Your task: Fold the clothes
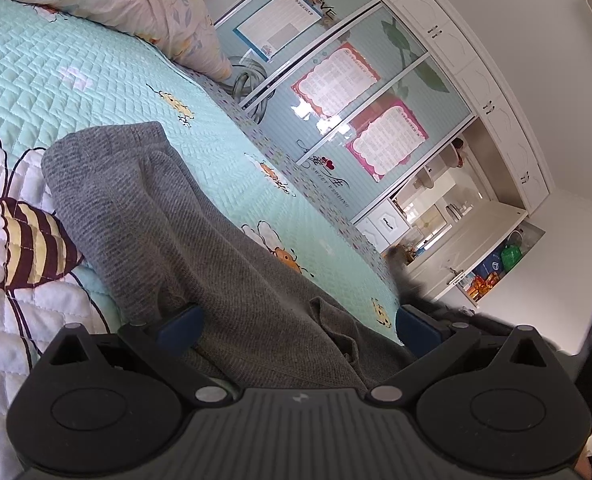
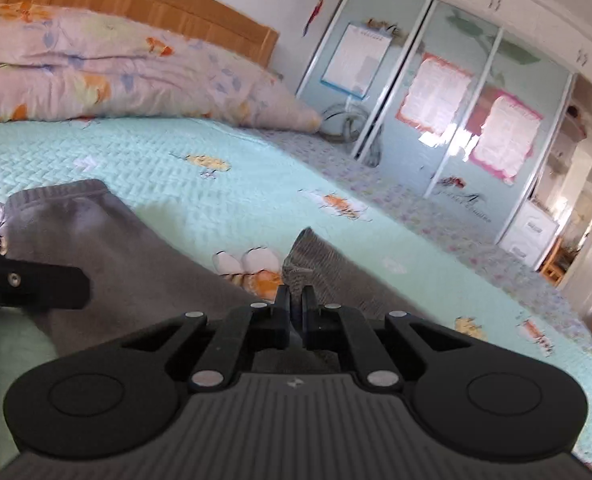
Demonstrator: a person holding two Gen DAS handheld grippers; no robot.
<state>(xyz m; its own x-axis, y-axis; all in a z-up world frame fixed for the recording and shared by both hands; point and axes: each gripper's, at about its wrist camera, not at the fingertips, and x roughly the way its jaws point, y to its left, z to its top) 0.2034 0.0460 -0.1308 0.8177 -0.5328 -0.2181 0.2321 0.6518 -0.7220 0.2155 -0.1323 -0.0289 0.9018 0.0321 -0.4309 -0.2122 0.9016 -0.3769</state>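
The grey garment (image 1: 184,240) lies spread on the mint bee-print quilt (image 1: 96,72), near the floral pillow (image 2: 108,68). The left gripper (image 1: 296,324) stands wide apart over its cloth; the right gripper (image 2: 296,306) is clamped on a raised cuff

I see a grey knit garment (image 1: 184,236) lying on the bed, its ribbed cuff end flat and pointing toward the pillow side. A second ribbed end (image 2: 302,254) stands lifted off the cover, folded to a peak. The cloth between is loosely creased, not yet folded.
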